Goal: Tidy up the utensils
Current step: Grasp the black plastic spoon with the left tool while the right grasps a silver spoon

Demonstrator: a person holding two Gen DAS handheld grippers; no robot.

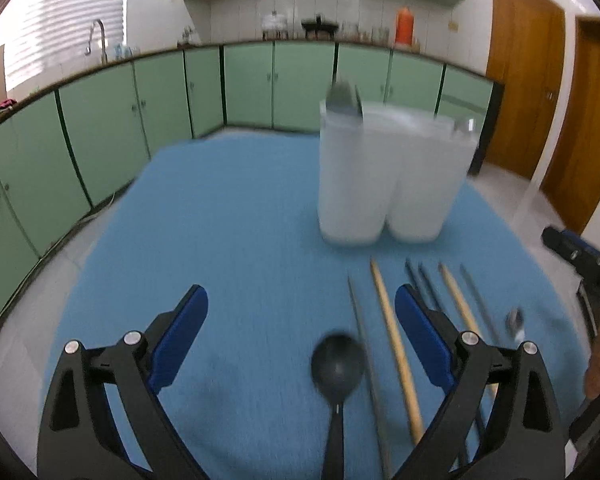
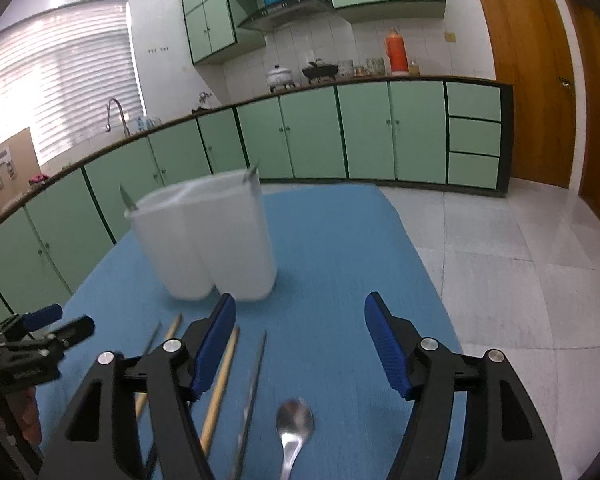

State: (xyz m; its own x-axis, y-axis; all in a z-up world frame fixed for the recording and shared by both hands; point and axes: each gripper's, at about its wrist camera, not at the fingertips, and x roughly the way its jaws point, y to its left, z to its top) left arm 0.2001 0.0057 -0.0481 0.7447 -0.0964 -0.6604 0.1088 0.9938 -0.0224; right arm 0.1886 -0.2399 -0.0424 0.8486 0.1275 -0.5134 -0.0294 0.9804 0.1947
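My left gripper (image 1: pixel 300 296) is open above the blue cloth (image 1: pixel 220 220), nothing between its fingers. A black spoon (image 1: pixel 337 364) lies just below the gap. To its right lie a metal chopstick (image 1: pixel 364 344), a wooden chopstick (image 1: pixel 396 348), a fork (image 1: pixel 424 280), a second wooden chopstick (image 1: pixel 458 300) and a small metal spoon (image 1: pixel 515 322). Two white holders (image 1: pixel 356 176) stand beyond, with metal utensil tips poking out. My right gripper (image 2: pixel 300 304) is open over a metal spoon (image 2: pixel 295 424), beside a metal chopstick (image 2: pixel 252 392) and a wooden chopstick (image 2: pixel 222 388).
The white holders (image 2: pixel 204 244) stand left of centre in the right wrist view. The cloth's right edge (image 2: pixel 428 280) drops to a tiled floor. Green kitchen cabinets (image 1: pixel 160 100) run behind. The other gripper shows at each view's edge (image 1: pixel 572 248) (image 2: pixel 40 332).
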